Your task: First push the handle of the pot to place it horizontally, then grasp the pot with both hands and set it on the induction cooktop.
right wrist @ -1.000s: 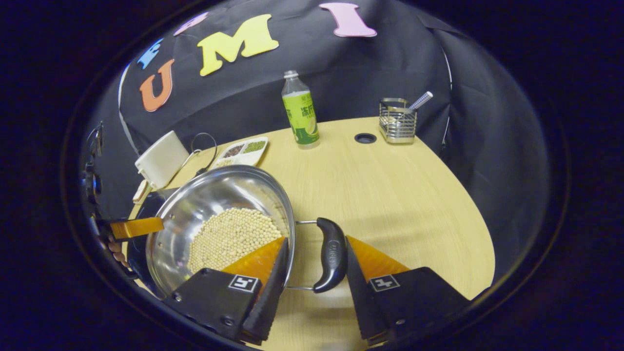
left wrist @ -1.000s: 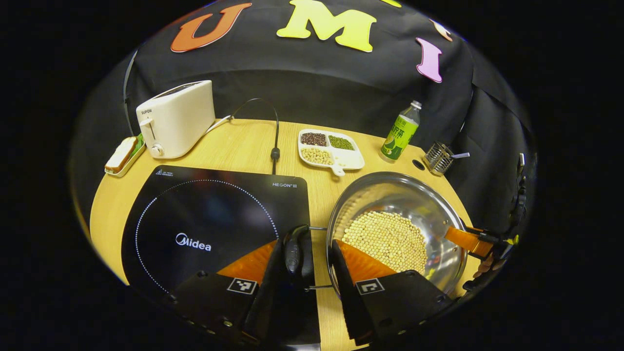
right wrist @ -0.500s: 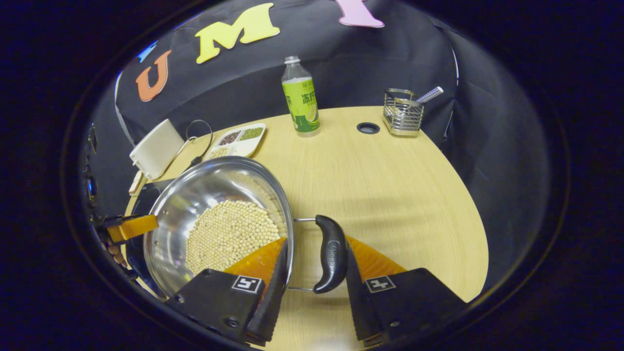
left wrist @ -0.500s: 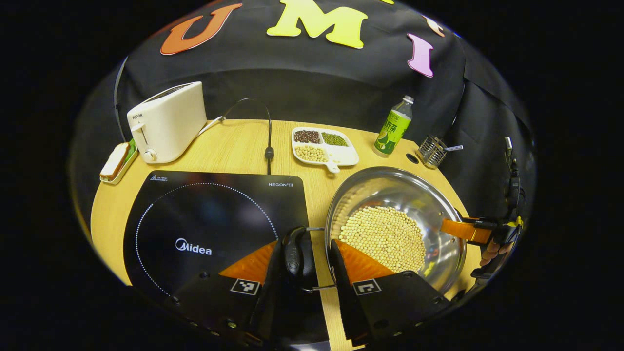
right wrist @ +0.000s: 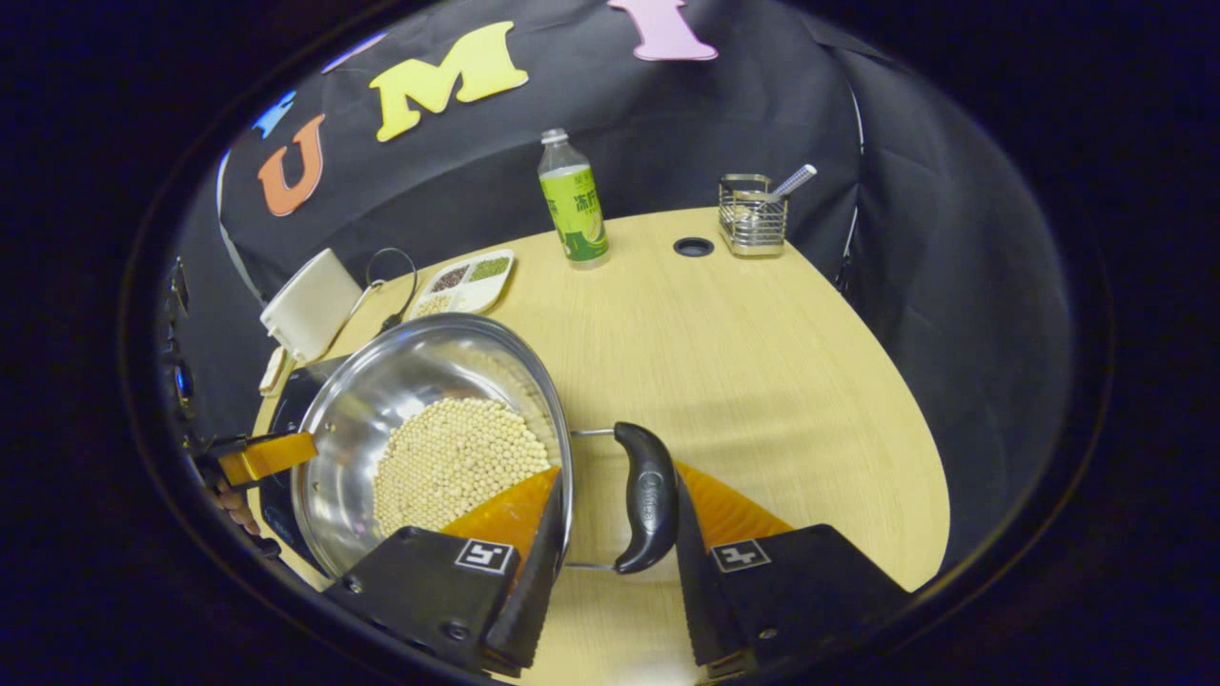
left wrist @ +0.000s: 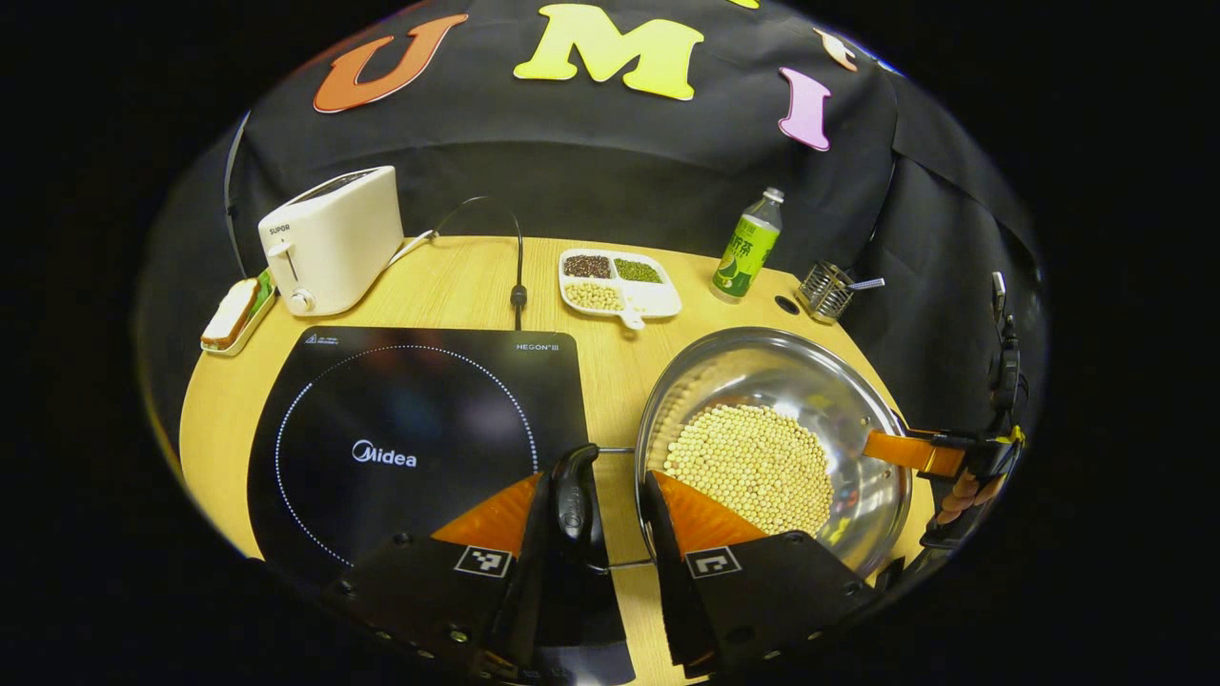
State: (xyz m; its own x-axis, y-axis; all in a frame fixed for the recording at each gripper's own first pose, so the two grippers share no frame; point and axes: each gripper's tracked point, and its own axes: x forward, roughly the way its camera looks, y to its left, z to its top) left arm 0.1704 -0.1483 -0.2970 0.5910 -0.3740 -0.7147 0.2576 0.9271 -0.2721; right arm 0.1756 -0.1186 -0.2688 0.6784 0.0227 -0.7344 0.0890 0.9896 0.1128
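The pot sits near the table's front edge. The left gripper and the right gripper each straddle a black side handle, jaws narrowed; full contact is unclear.

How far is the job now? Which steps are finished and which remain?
Done: both black handles stick out level, so the push looks finished. In hand: the left gripper straddles the left handle and the pot rim; the right gripper does likewise at the right handle. Neither visibly clamps yet. Left: the pot, holding beans, stands on the table beside the induction cooktop.
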